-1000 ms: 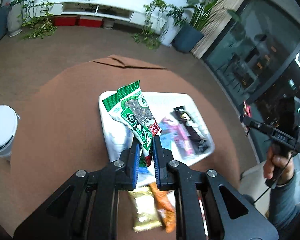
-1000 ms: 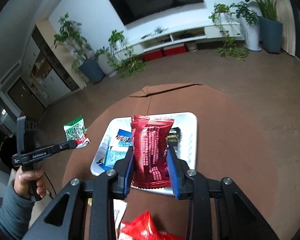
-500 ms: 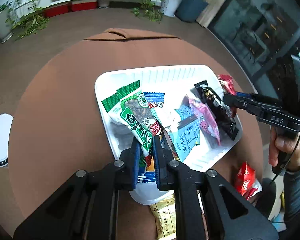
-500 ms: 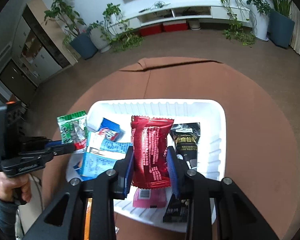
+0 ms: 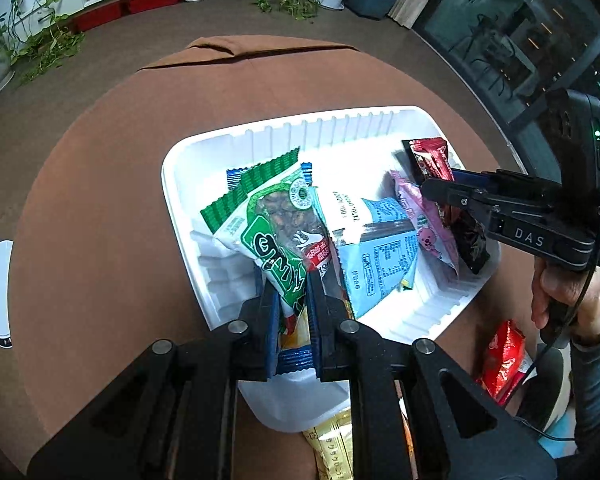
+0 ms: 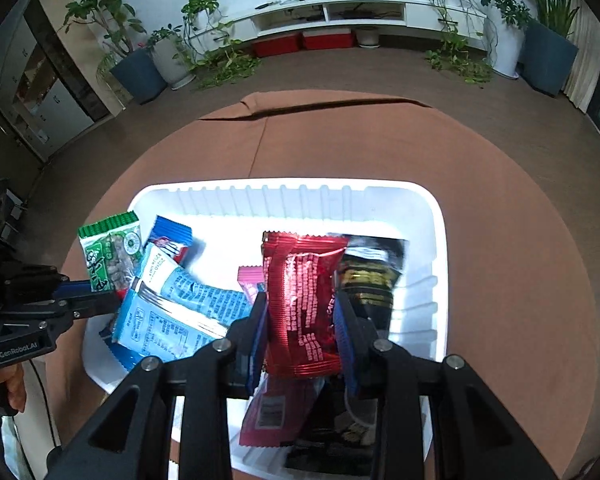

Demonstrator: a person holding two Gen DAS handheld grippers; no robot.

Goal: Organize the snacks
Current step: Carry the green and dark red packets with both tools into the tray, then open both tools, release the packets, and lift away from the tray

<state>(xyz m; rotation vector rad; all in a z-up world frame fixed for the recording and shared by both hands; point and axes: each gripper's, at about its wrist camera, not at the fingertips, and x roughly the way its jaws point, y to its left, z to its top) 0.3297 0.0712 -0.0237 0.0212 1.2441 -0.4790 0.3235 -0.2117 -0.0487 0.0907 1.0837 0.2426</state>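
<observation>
**Two packets poised over a crowded tray**

I am holding my left gripper [image 5: 290, 300] nearly closed, pinching the lower end of the green seed packet [image 5: 274, 224] at the centre of the left wrist view, over the left part of the white tray [image 5: 340, 122]. My right gripper [image 6: 302, 336] is clamping the red packet [image 6: 302, 304] by its sides, low in the middle of the right wrist view, above the tray's right half. I am judging the risks now: the tray is already piled with the blue packet [image 5: 374, 252] and the black packet [image 6: 370, 276], so a released snack could slide off the heap. More snacks are lying on the brown table [image 5: 100, 200] at the lower right.
</observation>
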